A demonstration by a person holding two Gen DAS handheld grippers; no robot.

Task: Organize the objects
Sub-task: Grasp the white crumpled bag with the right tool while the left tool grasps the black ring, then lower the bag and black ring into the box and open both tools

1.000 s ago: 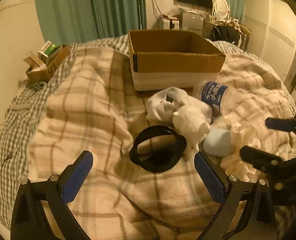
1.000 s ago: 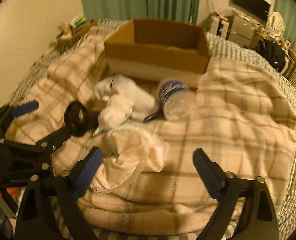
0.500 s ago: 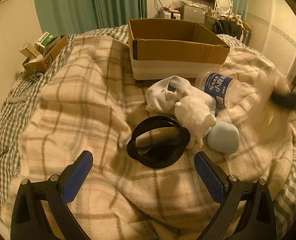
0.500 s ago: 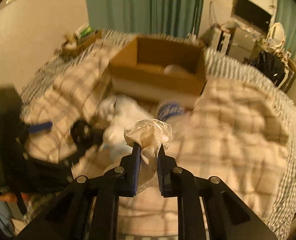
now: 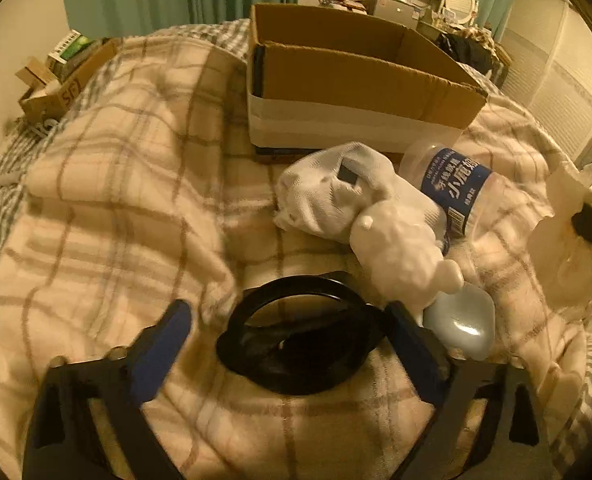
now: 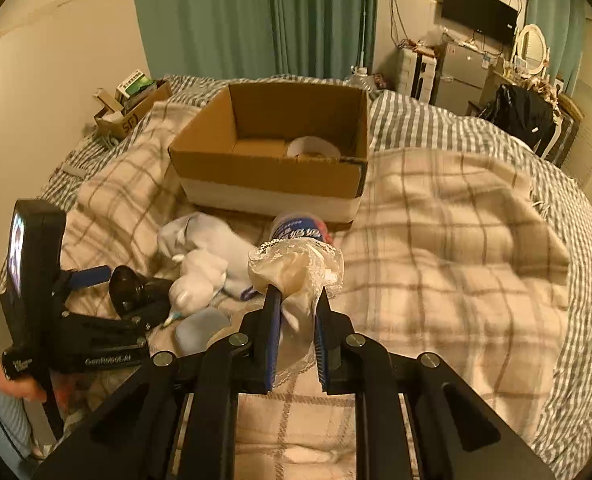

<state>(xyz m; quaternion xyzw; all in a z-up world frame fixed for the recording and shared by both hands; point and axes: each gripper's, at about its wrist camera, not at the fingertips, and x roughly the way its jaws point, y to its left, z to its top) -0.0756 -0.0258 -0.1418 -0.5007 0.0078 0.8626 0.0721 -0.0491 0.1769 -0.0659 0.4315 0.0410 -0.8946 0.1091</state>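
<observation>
Left wrist view: bottle (image 5: pixel 454 188) blue label, Chinese text, lying at 2 o'clock touching cardboard box (image 5: pixel 356 80); side carton (image 5: pixel 62 92) at 10 reads "SF". Left gripper (image 5: pixel 288 344) spread wide, straddling black ring (image 5: pixel 300 344), closer than 0.5 s ago. Right wrist view: box holds white tape roll (image 6: pixel 314 148). Right gripper (image 6: pixel 296 310) clamped on lace cloth (image 6: pixel 296 268), lifted above the blanket (image 6: pixel 456 240), box at 12; left tool body reads "GenRobot.AI".

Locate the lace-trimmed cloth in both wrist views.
Left wrist: lace-trimmed cloth at the far right edge, lifted off the blanket, right of the water bottle.
Right wrist: centre, cloth pinched in the right hand-held gripper, hiding part of the bottle.
Shared landmark: cardboard box.
</observation>
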